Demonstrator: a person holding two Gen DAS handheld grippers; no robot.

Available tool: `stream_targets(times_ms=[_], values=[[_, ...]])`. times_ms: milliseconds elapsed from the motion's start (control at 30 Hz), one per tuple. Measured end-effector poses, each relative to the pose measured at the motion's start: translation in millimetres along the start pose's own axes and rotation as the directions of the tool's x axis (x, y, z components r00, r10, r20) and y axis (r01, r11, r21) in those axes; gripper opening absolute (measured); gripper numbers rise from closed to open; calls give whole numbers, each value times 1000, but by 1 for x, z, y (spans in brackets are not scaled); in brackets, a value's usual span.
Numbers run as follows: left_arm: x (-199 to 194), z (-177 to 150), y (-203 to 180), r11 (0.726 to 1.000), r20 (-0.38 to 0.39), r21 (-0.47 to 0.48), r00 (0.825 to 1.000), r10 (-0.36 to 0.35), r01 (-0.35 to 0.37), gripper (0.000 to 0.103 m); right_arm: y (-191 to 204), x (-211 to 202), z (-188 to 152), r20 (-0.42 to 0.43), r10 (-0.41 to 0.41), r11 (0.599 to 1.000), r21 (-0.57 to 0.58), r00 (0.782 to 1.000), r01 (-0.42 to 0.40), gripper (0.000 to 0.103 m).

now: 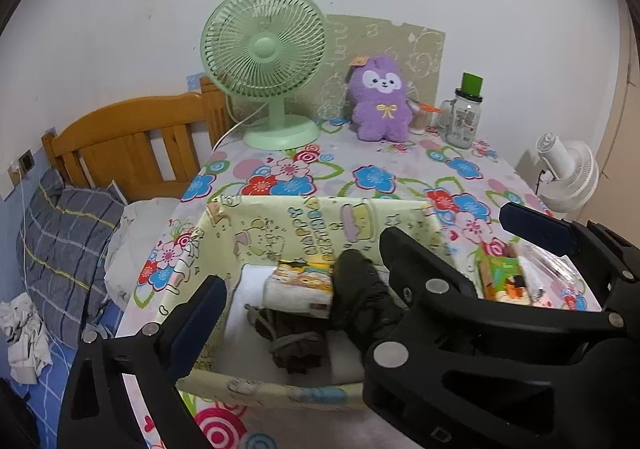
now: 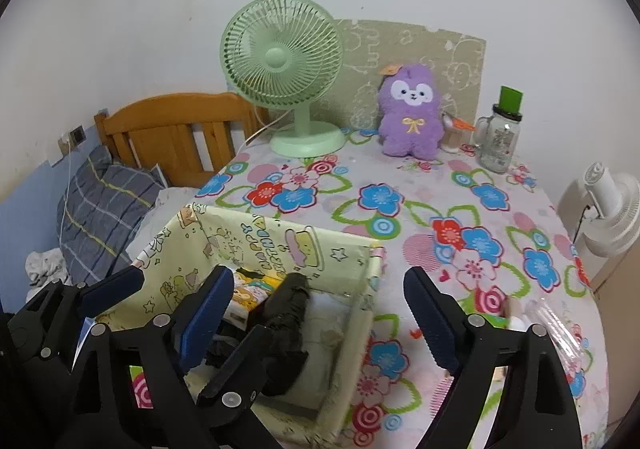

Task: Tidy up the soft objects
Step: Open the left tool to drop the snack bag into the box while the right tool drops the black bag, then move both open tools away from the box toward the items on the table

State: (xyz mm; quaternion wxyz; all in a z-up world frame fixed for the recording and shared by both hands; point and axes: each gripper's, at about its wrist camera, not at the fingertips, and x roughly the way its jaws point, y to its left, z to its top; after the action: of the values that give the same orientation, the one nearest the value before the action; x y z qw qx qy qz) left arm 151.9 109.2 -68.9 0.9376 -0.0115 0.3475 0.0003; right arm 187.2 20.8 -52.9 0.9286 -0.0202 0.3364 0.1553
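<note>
Light: soft, even, indoor, moderately bright | Shadows: faint, behind the green desk fan (image 1: pixel 264 49) on the wall | Glare: none | Focus: sharp around fan, slightly soft below it | Distortion: fisheye bending, black vignette corners

— Can any writing be read here?

— Only on the pale yellow box (image 1: pixel 256 237). Its inner wall carries "HAPPY BIRTHDAY" in coloured letters, upside down in the left wrist view and running sideways in the right wrist view.

— What about the glass jar (image 1: pixel 464 117) with the green lid?

— It has a printed label, but it is too small to read.

— And the beige board (image 2: pixel 416 61) against the wall?

— Drawn figures only, with no legible words.
</note>
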Motion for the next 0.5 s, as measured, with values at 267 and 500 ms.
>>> stream_targets(times_ms=[267,500], values=[[-20,-1,-20,1000,26,19,1000,-9,9,99,-16,-28,-6,19,-18,1000,20,1000,18,91],[-36,-2,-39,999,42,27,999,-24,22,100,-30,-52,-9,32,-38,999,31,999,37,91]])
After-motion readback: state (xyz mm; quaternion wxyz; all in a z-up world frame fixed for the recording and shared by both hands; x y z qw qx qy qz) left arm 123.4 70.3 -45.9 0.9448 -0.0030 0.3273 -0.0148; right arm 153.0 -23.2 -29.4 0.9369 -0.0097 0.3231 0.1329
